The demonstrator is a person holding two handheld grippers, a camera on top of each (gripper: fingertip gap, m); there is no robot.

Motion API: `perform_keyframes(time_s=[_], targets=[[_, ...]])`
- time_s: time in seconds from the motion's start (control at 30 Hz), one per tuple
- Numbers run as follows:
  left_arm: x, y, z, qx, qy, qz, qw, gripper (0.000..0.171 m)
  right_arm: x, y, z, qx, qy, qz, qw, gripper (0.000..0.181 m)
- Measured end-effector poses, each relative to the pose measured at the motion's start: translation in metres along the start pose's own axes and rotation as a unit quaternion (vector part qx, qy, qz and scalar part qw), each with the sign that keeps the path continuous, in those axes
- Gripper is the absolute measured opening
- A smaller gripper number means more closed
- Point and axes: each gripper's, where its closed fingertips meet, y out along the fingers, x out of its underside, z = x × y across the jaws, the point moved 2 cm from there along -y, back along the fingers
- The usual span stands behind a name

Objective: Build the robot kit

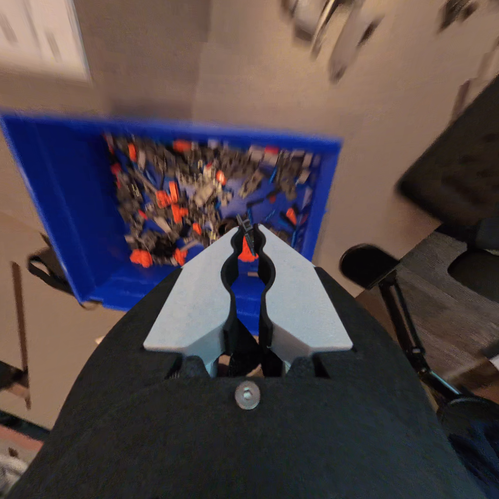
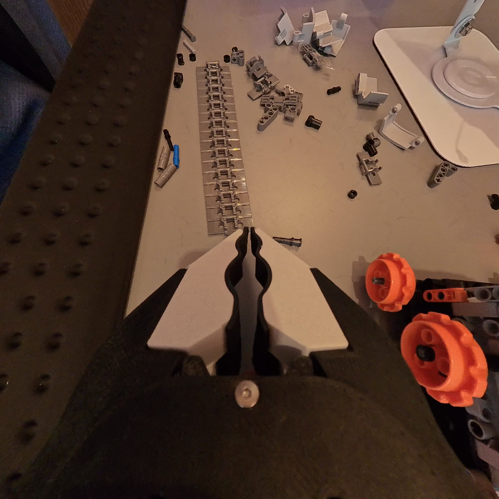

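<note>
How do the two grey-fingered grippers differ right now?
The left gripper pinches a small dark plastic piece at its tips; the right gripper shows nothing between its nearly closed tips. The left hangs above a blue bin of mixed bricks, blurred; the right sits sharp at the end of a grey linked track strip. Both share grey fingers with black wavy pads.

**Twin grey-and-black grippers**

The left gripper (image 1: 247,229) has two pale grey wedge-shaped plastic fingers (image 1: 199,299) lined with wavy black rubber pads (image 1: 229,270), set in a rough matte black body with one silver screw (image 1: 247,396) near the camera. The right gripper (image 2: 249,229) has the same build, with its own silver screw (image 2: 246,393).
</note>
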Motion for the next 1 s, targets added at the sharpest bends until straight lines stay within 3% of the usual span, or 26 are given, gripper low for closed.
perform_keyframes(time_s=[0.1,0.2,0.3,0.47,0.6,0.63,0.73,0.87,1.0], targets=[[-0.054,-0.024,0.031,-0.016,0.068,0.056,0.996,0.007,0.0,0.0,0.0,-0.001,0.001,0.0,1.0,0.0],[-0.111,-0.022,0.073,0.008,0.133,0.109,0.985,0.007,0.0,0.0,0.0,-0.001,0.001,0.001,1.0,0.0],[-0.155,0.009,0.11,0.032,0.185,0.127,0.974,0.007,0.0,0.001,0.0,-0.003,0.001,0.001,1.0,0.0],[-0.188,0.075,0.149,0.076,0.234,0.091,0.965,0.007,-0.002,0.0,-0.002,-0.004,-0.002,0.004,1.0,0.0],[-0.196,0.107,0.148,0.068,0.242,0.073,0.965,0.012,-0.003,0.0,-0.004,-0.007,-0.005,0.006,1.0,0.0],[-0.196,0.11,0.152,0.085,0.239,0.071,0.965,0.017,-0.003,0.0,-0.004,-0.007,-0.005,0.006,1.0,0.0],[-0.198,0.107,0.144,0.051,0.244,0.078,0.965,0.027,-0.004,-0.001,-0.004,-0.007,-0.006,0.008,1.0,0.0],[-0.181,0.052,0.123,0.023,0.228,0.121,0.966,0.026,-0.004,-0.002,-0.003,-0.005,-0.005,0.01,1.0,0.0],[-0.13,-0.018,0.069,-0.061,0.206,0.138,0.967,0.019,-0.003,-0.002,-0.001,-0.003,-0.002,0.009,1.0,0.0]])
